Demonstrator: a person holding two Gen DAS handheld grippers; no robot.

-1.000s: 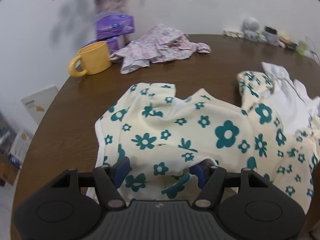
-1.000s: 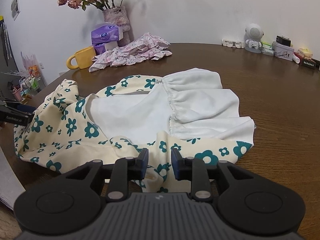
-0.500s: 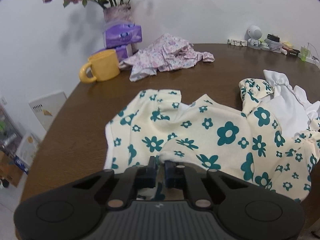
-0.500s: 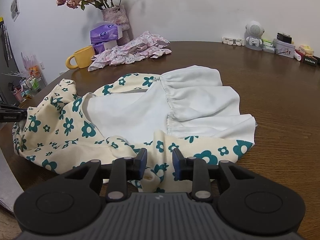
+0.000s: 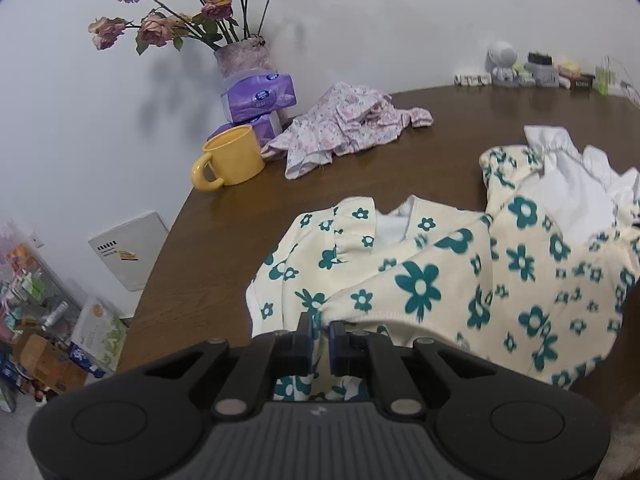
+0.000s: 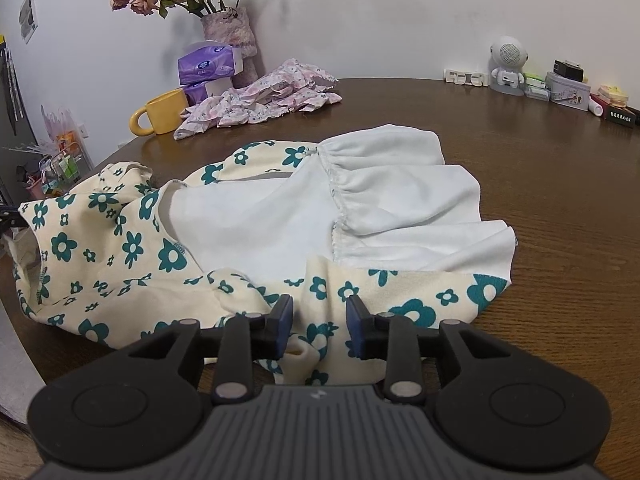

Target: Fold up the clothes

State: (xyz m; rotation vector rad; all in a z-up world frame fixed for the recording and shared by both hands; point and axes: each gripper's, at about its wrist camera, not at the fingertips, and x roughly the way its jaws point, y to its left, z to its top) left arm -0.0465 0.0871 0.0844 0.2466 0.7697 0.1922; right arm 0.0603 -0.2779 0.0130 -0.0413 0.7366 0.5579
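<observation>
A cream garment with teal flowers (image 5: 440,280) and a white inner side lies crumpled on the brown round table (image 5: 224,240). My left gripper (image 5: 321,336) is shut on its hem near the table's left edge, and the pinched cloth is raised off the wood. In the right wrist view the same garment (image 6: 120,240) spreads leftward, its white gathered part (image 6: 380,184) turned up. My right gripper (image 6: 319,320) stands low at the near edge, jaws apart, with a loose fold of the floral cloth between its fingers (image 6: 282,322).
At the back left are a yellow mug (image 5: 232,158), purple tissue packs (image 5: 260,96), a vase of dried roses (image 5: 244,56) and a crumpled pink floral garment (image 5: 344,128). Small items (image 6: 560,84) line the back right. Shelves and boxes stand beyond the table's left edge.
My left gripper closed on the floral hem, then lifted and drew it along, pulling the cloth up. The right gripper stayed in place, its jaws slightly wider.
</observation>
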